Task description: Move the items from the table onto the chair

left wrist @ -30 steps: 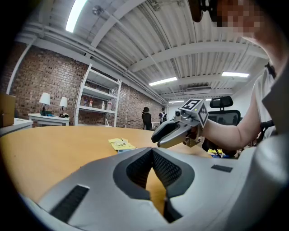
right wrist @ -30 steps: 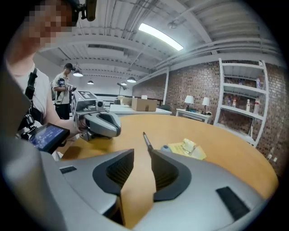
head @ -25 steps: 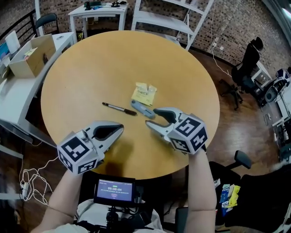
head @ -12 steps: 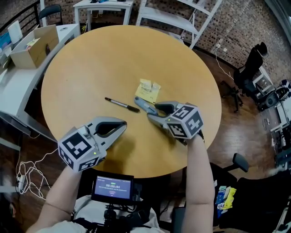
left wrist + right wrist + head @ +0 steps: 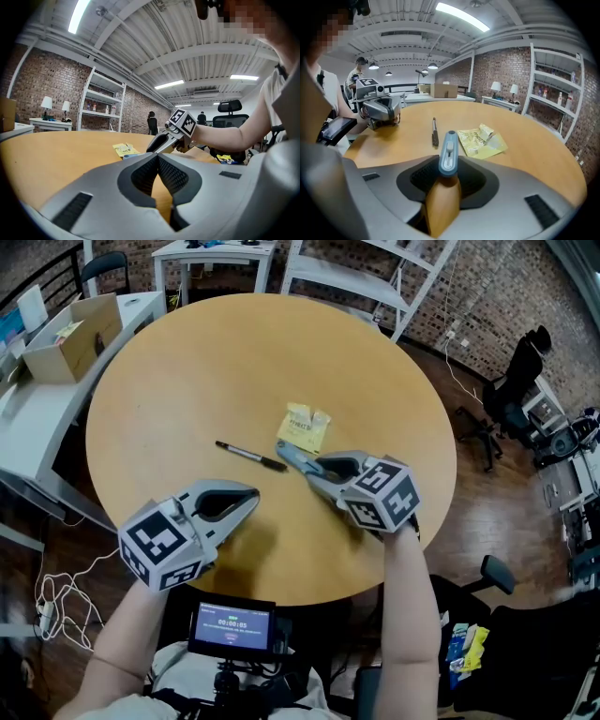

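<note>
Round wooden table (image 5: 187, 362), three items near its centre. Right gripper (image 5: 311, 470) is pitched down onto the table from the near right. Its jaws have just been closing and now clench the near end of the blue-grey utility cutter (image 5: 289, 456). In the right gripper view the cutter stands between the pads, touched on both sides, its far end sticking out past the tips. The cutter lies on the tabletop, angled far-left to near-right. Black pen (image 5: 249, 457) lies just left of it, apart. Yellow packet (image 5: 305, 427), crumpled, lies just beyond the cutter on the far side, close, contact not clear. Left gripper (image 5: 251, 497) is over the near-left part of the table, well clear of all three items. Its jaws are clenched tip to tip with nothing between them.
</note>
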A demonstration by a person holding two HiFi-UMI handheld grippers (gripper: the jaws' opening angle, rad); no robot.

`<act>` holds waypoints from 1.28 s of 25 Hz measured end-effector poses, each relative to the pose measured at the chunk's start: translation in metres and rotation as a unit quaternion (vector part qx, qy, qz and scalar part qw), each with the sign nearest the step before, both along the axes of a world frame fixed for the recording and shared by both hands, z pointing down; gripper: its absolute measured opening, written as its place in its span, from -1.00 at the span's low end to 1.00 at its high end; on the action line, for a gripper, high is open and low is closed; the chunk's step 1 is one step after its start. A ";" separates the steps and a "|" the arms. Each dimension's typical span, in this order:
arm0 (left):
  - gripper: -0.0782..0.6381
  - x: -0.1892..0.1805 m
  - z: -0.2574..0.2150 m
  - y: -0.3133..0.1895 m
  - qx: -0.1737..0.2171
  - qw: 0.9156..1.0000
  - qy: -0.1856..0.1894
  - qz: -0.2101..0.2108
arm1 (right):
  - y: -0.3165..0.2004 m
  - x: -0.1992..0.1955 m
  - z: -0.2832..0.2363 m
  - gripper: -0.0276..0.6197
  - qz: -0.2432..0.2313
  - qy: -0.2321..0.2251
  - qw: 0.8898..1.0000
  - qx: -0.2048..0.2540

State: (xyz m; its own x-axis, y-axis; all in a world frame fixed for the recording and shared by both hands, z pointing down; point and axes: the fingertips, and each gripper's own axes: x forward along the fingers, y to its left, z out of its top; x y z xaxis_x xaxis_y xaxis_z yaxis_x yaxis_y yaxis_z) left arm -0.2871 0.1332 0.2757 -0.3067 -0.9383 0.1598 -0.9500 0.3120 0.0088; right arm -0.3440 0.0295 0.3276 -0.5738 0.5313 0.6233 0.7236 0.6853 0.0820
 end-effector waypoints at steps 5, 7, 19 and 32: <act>-0.76 -0.002 0.000 0.004 0.002 1.000 -0.001 -0.001 | 0.001 0.009 -0.025 -0.53 0.013 -0.043 0.998 -0.042; -0.76 -0.003 -0.001 0.006 0.001 1.000 -0.001 -0.003 | 0.002 0.018 -0.032 -0.53 0.013 -0.059 0.997 -0.052; -0.76 0.011 -0.002 -0.020 0.000 1.000 -0.007 0.020 | 0.001 0.068 -0.037 -0.53 0.006 -0.103 0.993 -0.059; -0.76 0.036 -0.021 -0.068 0.023 0.996 0.014 0.082 | -0.023 0.104 -0.058 -0.53 0.035 -0.148 0.986 -0.068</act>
State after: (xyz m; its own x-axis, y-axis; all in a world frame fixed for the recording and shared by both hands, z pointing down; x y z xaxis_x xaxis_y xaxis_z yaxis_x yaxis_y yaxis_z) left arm -0.2516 0.0653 0.2544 -0.1445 -0.9819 0.1222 -0.9874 0.1512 0.0470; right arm -0.2401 0.0068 0.2693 -0.7581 0.5510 0.3488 0.6323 0.7520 0.1863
